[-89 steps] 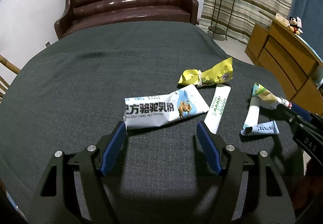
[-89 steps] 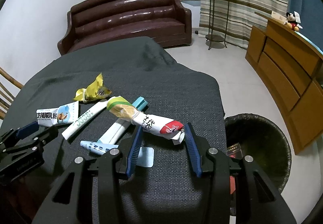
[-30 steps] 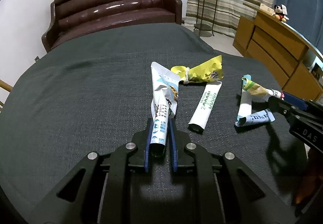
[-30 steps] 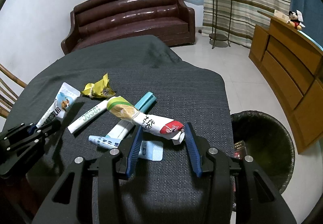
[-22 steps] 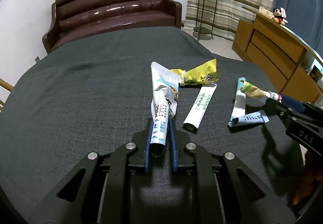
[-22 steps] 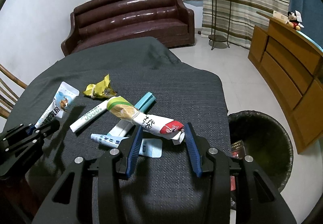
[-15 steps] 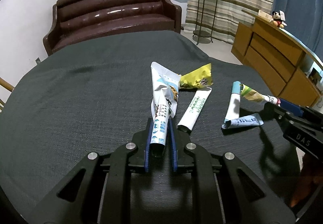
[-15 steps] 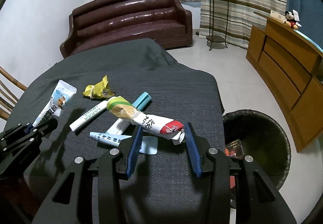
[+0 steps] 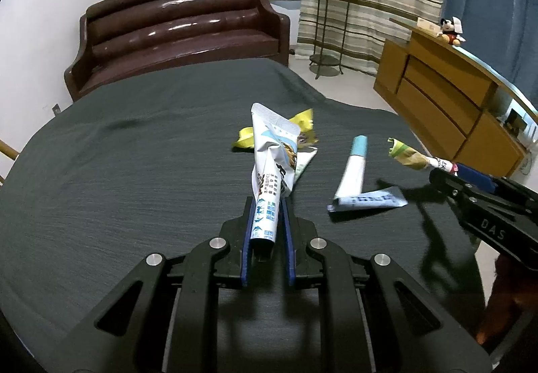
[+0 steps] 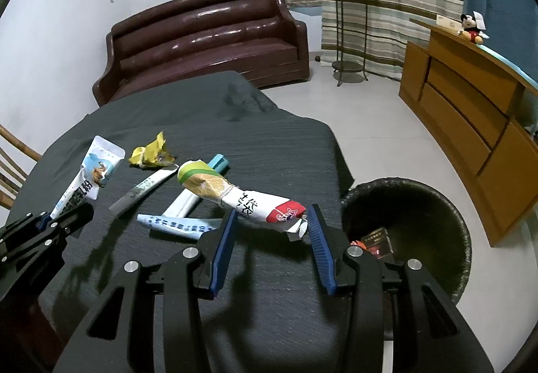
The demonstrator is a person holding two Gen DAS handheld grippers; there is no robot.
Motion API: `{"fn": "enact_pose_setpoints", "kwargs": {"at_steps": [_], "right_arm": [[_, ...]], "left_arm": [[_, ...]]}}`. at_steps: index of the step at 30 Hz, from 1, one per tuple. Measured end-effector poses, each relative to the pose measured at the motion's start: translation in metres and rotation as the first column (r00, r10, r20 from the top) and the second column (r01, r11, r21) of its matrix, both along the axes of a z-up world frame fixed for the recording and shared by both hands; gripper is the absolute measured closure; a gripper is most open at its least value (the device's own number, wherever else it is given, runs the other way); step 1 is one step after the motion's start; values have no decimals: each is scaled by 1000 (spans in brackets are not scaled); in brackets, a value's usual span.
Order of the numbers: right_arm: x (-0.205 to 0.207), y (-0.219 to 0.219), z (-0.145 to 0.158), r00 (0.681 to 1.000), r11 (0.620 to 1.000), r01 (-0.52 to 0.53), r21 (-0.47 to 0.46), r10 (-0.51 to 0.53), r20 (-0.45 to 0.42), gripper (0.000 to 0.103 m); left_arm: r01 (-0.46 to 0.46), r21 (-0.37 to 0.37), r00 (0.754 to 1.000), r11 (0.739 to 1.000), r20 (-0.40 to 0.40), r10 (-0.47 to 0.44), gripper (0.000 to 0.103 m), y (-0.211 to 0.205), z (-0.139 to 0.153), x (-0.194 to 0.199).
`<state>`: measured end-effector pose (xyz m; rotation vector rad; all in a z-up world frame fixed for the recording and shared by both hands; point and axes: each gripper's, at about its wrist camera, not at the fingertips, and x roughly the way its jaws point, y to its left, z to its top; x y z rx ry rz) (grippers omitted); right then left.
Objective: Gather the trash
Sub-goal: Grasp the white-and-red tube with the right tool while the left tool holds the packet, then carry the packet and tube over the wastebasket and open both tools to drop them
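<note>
- The white and blue sachet (image 9: 271,168) hides part of the yellow wrapper (image 9: 304,120) and most of a pale stick packet (image 9: 304,160) behind it in the left wrist view; in the right wrist view that stick packet (image 10: 143,188) is blurred and its print unreadable
- The left gripper (image 9: 267,225) is clamped on the near end of the white and blue sachet, which sticks up and away from it above the dark tabletop (image 9: 134,171)
- The right gripper (image 10: 272,231) has its fingers wide apart with the twisted wrapper (image 10: 235,194) lying across them; whether they press on it I cannot tell
- On the tabletop remain a teal-capped white tube (image 10: 191,194) and a pale blue sachet (image 10: 178,223), touching at their near ends
- A black trash bin (image 10: 437,204) stands on the floor just right of the tabletop; inside lie a dark packet (image 10: 378,238) and something orange, partly hidden by the right gripper
</note>
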<state>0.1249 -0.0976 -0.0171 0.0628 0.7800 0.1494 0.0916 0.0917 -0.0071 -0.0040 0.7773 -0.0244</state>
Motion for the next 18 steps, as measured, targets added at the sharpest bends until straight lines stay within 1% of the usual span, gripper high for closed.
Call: {"fn": "enact_pose_setpoints", "kwargs": {"at_steps": [5, 10, 18], "right_arm": [[-5, -17, 3, 999, 999, 34, -6, -34, 8, 60], [-8, -38, 4, 997, 997, 79, -21, -79, 18, 60], [-10, -82, 2, 984, 982, 180, -46, -180, 21, 60]], "left_arm": [[33, -5, 999, 999, 9, -33, 88, -17, 2, -2], [86, -14, 996, 996, 13, -86, 88, -42, 3, -1], [190, -12, 981, 982, 23, -190, 88, -91, 3, 7]]}}
